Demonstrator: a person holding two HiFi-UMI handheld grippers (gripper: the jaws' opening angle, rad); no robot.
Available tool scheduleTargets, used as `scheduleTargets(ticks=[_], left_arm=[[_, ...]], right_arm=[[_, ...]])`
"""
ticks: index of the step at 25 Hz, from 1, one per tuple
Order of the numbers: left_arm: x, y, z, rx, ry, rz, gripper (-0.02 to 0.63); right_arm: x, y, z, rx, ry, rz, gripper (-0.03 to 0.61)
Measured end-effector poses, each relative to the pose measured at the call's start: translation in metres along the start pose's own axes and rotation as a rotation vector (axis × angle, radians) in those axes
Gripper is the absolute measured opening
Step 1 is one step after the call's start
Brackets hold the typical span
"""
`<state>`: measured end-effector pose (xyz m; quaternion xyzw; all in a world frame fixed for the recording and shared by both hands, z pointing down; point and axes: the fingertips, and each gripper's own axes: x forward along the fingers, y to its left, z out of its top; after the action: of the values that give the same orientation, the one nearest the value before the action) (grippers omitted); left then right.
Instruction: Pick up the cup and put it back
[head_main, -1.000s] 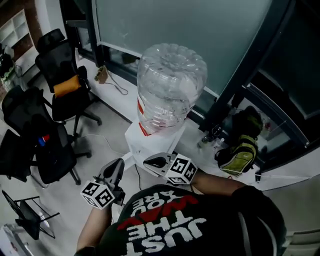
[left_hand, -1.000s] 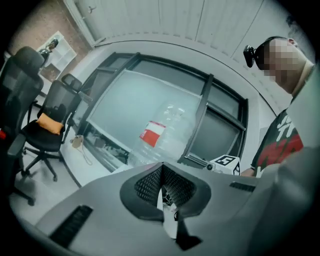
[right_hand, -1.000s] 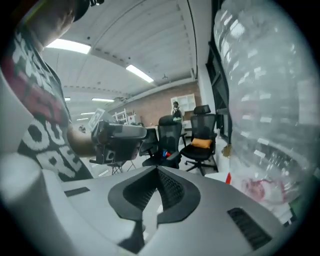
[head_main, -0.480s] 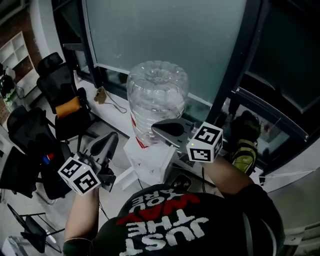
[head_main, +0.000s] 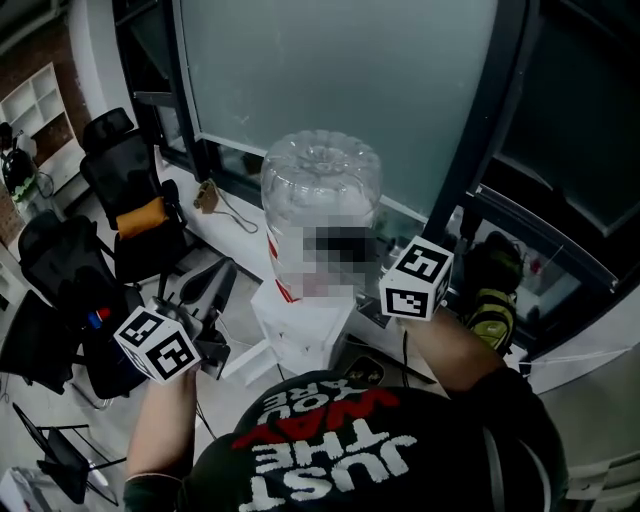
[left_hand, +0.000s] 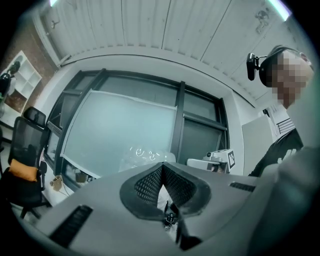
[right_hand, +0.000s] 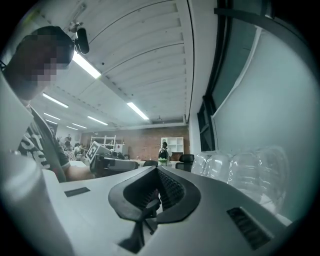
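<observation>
Flanking the ribbed clear plastic bottle, left gripper and right gripper have mesh-textured jaws closed, empty.

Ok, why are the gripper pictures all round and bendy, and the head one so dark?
Left gripper view: the wide lens bows the window frame and blackens the corners. Right gripper view: same bending, plus a glaring ceiling light. Head view: dim room, yet the water bottle looks sharp.
</observation>
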<state>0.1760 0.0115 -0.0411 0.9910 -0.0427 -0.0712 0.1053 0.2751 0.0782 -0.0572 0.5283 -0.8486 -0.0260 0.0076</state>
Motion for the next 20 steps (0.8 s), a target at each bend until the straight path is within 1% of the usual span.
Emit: scheduleTargets(ticks=[6,20], left_arm=[[-0.003,0.001,-0.003,-0.009,-0.007,0.008,-0.005],[-0.014,0.005,-0.010,-0.038,-0.015,0.017,-0.005]], right_arm=[[0.001,0.004,-0.004,-0.016,0.010,0.014,0.032],[0.014,0.016,-0.009,-0.011,0.027,0.050,0.032]])
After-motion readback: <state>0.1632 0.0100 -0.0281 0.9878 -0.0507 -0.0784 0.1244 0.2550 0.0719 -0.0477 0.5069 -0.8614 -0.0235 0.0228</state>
